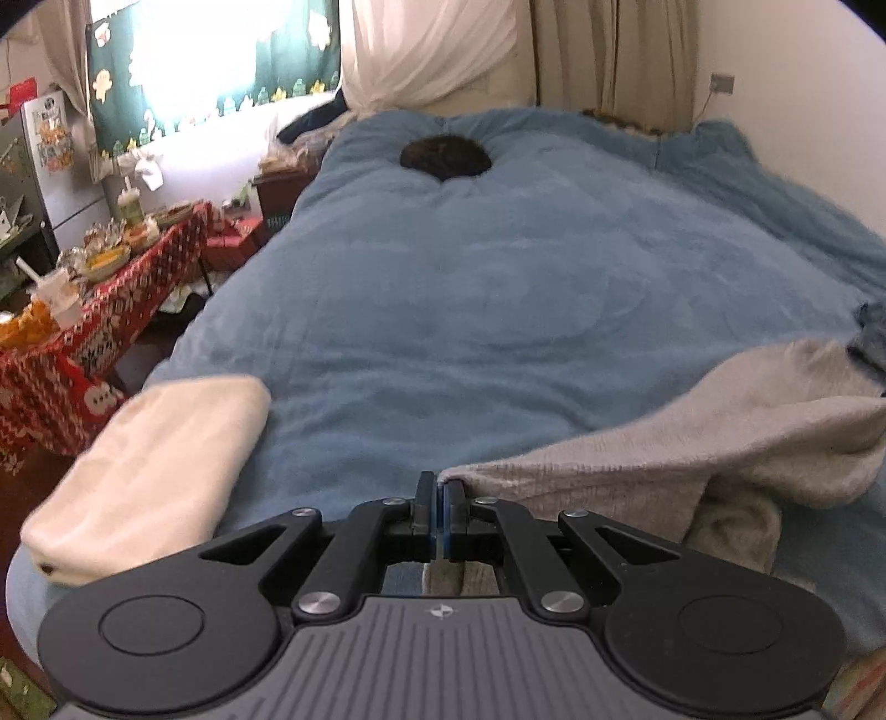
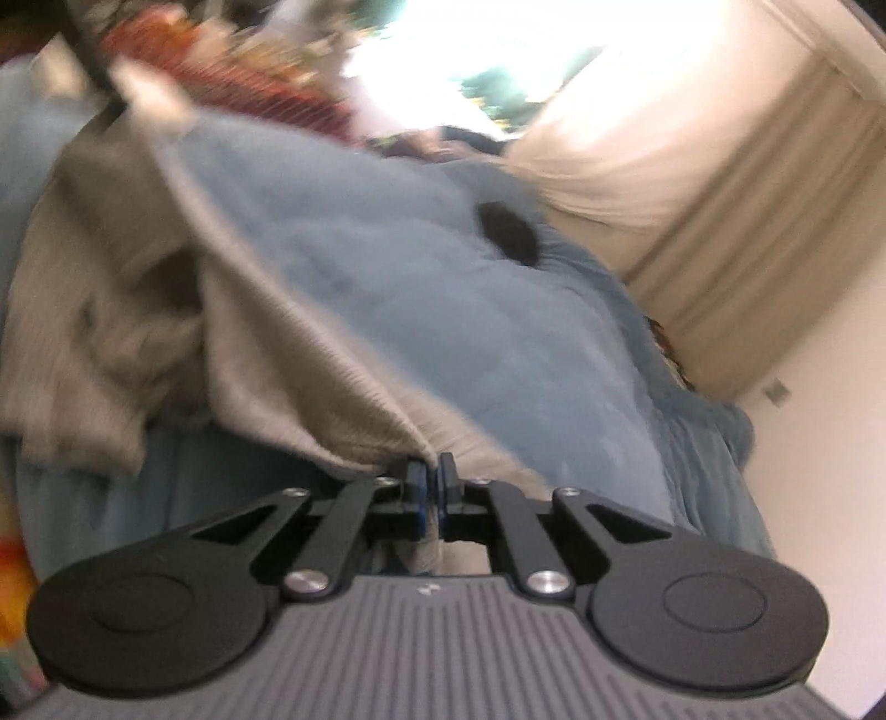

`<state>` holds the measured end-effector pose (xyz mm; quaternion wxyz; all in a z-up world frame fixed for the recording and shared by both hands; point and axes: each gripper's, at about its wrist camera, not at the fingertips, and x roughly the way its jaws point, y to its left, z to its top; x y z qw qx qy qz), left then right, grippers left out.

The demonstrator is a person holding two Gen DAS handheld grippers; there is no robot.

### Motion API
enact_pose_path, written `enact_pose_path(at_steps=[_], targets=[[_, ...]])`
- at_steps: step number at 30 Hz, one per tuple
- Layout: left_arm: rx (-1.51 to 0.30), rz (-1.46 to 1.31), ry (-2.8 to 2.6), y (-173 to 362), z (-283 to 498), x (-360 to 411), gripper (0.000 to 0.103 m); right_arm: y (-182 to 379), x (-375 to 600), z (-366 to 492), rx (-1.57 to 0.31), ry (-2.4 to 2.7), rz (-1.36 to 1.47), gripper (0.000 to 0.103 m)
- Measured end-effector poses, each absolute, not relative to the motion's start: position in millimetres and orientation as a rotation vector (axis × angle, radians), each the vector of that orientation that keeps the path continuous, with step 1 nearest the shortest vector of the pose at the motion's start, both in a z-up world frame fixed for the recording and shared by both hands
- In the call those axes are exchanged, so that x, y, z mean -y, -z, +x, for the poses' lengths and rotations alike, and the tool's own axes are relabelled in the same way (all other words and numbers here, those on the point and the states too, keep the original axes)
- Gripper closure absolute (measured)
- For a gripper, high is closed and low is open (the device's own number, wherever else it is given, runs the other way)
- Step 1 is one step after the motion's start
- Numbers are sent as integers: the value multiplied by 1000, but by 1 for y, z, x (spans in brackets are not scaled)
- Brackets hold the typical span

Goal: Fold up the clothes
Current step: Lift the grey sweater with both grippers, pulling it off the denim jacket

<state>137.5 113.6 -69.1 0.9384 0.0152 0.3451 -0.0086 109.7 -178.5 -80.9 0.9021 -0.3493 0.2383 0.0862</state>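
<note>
A grey knit garment (image 1: 692, 443) hangs stretched over the blue bed cover (image 1: 498, 277), held up between my two grippers. My left gripper (image 1: 440, 487) is shut on one edge of it at the near side of the bed. My right gripper (image 2: 431, 468) is shut on another edge of the same garment (image 2: 266, 343); that view is tilted and blurred. The garment's lower part sags in loose folds (image 2: 99, 332). A folded cream cloth (image 1: 160, 459) lies on the bed's near left corner.
A dark round patch (image 1: 446, 157) marks the blue cover (image 2: 443, 288) near the head of the bed. A table with a red patterned cloth (image 1: 99, 332) and food stands left of the bed. Curtains (image 1: 609, 50) and a wall lie behind. Dark blue cloth (image 1: 869, 338) lies at far right.
</note>
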Motion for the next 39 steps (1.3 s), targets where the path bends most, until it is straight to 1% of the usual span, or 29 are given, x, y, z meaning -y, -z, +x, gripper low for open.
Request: enact_pose_path(at_steps=[5,8,12,15,19,30,32,35,39], targets=[[-583,6,65,23,138,-111,101,25,191,120,-413,-92,-663,101],[-493,45,77,-7,133,-105,101,-19,206,131,-373,-53,-582,101],[-384,87,88,-48,116,-100,101,-82,217,123,-295,-1,-505,100],[-310,91,94,-77,96,-101,101,-132,225,96,-229,21,-479,101],[-211,85,94,-116,66,-105,101,-184,225,50,-136,36,-471,101],[-78,84,117,-199,13,-109,101,-298,220,-75,-5,25,-458,100],[-85,94,118,-202,11,-107,101,-317,224,-91,-9,20,-447,100],[-125,124,117,-193,15,-103,101,-327,225,-118,-28,10,-438,100],[-246,142,114,-156,41,-95,101,-303,233,-109,-113,-6,-429,100]])
